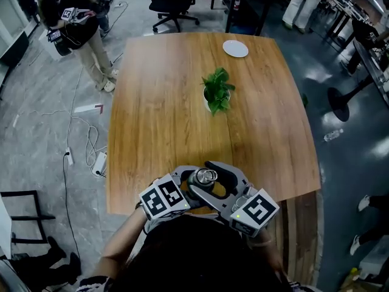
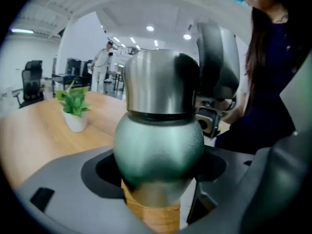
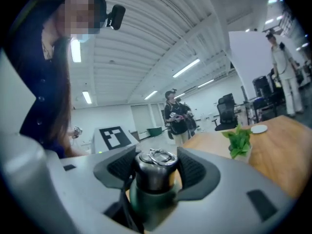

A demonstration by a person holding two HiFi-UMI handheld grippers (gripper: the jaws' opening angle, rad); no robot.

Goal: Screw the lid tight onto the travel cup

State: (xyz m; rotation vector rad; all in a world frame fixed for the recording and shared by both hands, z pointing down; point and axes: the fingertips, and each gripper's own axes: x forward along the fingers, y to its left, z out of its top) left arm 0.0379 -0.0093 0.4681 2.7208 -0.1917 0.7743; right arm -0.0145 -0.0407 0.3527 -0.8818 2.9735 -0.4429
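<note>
L gripper (image 2: 159, 179) clamps travel cup (image 2: 158, 140) body; R gripper (image 3: 155, 175) pinches steel lid (image 3: 155, 161). Step: tightening, prob. Next: twist R, L steady

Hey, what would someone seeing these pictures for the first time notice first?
The green travel cup at the near end of the wooden table, right in front of the person: the left tool clasps its rounded body while the right tool closes on its steel lid. Next, a small potted plant stands alone mid-table, with a white plate near the far edge.
</note>
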